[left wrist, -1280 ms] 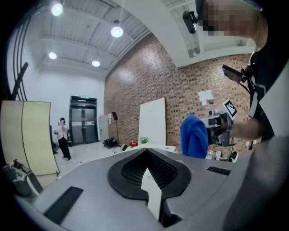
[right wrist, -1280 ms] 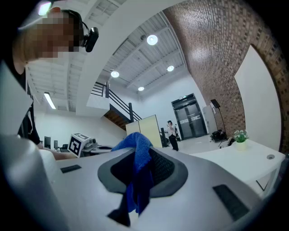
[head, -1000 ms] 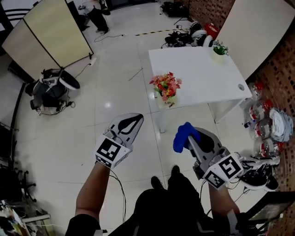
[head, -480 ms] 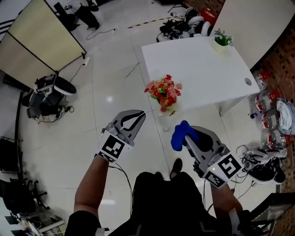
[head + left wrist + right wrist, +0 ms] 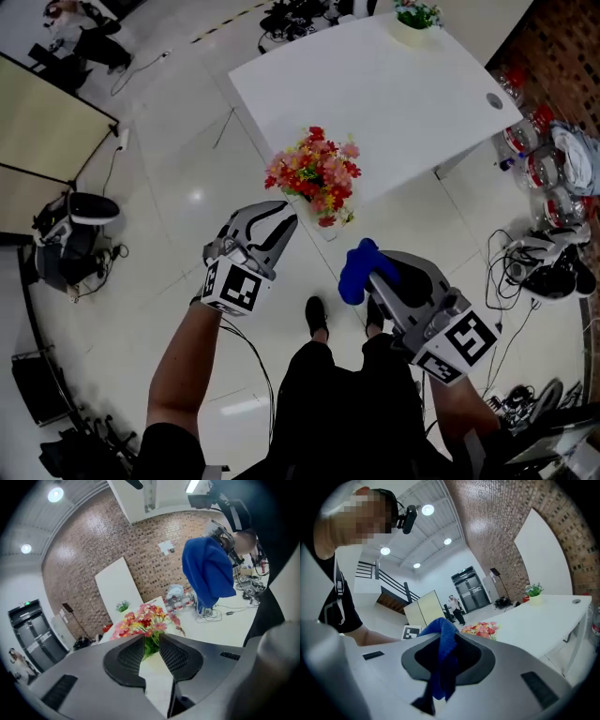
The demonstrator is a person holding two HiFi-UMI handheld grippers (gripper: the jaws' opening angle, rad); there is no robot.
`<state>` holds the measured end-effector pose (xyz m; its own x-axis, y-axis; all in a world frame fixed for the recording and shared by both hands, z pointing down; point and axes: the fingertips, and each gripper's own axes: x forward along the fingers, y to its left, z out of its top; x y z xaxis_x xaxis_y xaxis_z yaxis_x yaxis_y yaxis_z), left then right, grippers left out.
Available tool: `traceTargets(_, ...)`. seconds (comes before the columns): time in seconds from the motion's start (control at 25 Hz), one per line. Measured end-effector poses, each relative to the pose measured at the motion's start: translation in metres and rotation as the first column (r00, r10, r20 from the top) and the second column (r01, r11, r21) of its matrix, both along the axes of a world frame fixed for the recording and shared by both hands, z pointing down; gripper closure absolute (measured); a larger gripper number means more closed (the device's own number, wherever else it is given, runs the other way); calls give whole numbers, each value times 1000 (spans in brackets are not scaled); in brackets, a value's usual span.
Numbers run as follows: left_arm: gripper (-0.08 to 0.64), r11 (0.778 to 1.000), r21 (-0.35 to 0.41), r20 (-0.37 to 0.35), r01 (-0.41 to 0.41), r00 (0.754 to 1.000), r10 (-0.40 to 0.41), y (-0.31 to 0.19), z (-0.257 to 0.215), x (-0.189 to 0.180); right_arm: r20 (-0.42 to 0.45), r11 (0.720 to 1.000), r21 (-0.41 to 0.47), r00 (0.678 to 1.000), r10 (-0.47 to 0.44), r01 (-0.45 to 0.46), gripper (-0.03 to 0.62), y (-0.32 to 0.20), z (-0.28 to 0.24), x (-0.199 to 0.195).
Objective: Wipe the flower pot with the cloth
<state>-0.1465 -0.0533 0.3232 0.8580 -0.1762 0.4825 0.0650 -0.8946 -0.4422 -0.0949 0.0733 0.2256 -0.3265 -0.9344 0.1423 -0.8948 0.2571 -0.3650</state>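
The left gripper's point(image 5: 151, 638) jaws stand a little apart and have just been opening. No pad presses on anything; through the gap, in the left gripper view, the flowers point(image 5: 142, 621) show beyond the tips. In the head view this gripper sits left of centre, held by a bare forearm that comes up from the lower left, with its tips pointing up and right towards the flower pot point(image 5: 320, 226).

The pot is white and stands at the centre of the head view, on the near corner of the white table point(image 5: 403, 89). Red, pink and yellow flowers spread over it and hide most of it. It is near the left gripper's tips but apart from them.

Right of centre, the right gripper's point(image 5: 446, 636) jaws are clamped on the blue cloth point(image 5: 444, 660). The cloth bunches up above the tips and hangs down between them. In the head view the bunch sits just below and right of the pot, not touching it.
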Motion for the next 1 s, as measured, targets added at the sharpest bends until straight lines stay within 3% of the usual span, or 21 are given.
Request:
traceTargets(0.12, 476, 994, 11, 72, -113, 991, 112, -2, 39, 6, 9, 998, -36, 999, 41, -41, 538, -7, 25, -8)
traceTargets(0.28, 476, 965, 105, 145, -239, 964, 223, -12, 72, 17, 10, 993, -73, 995, 98, -97, 538, -17, 59, -10)
traceTargets(0.44, 456, 900, 202, 251, -387, 909, 334, -11, 92, 25, 22, 987, -90, 990, 137, -135, 538, -21, 76, -14)
traceTargets(0.56, 456, 858, 261, 298, -443, 882, 365, -14, 94, 26, 34, 983, -102, 987, 154, -150, 538, -18, 84, -19)
traceTargets(0.68, 456, 780, 337, 381, -527, 834, 399, -11, 100, 27, 47, 980, -113, 985, 168, -162, 538, -17, 90, -21)
traceTargets(0.72, 456, 764, 350, 396, -543, 824, 405, -10, 102, 28, 50, 979, -112, 983, 177, -171, 538, -17, 91, -20)
traceTargets(0.88, 456, 750, 356, 410, -558, 814, 411, -12, 104, 29, 51, 979, -95, 982, 184, -179, 538, -24, 90, -24)
traceTargets(1.0, 457, 693, 428, 450, -580, 802, 393, -11, 104, 30, 55, 980, -90, 982, 180, -175, 538, -29, 94, -31)
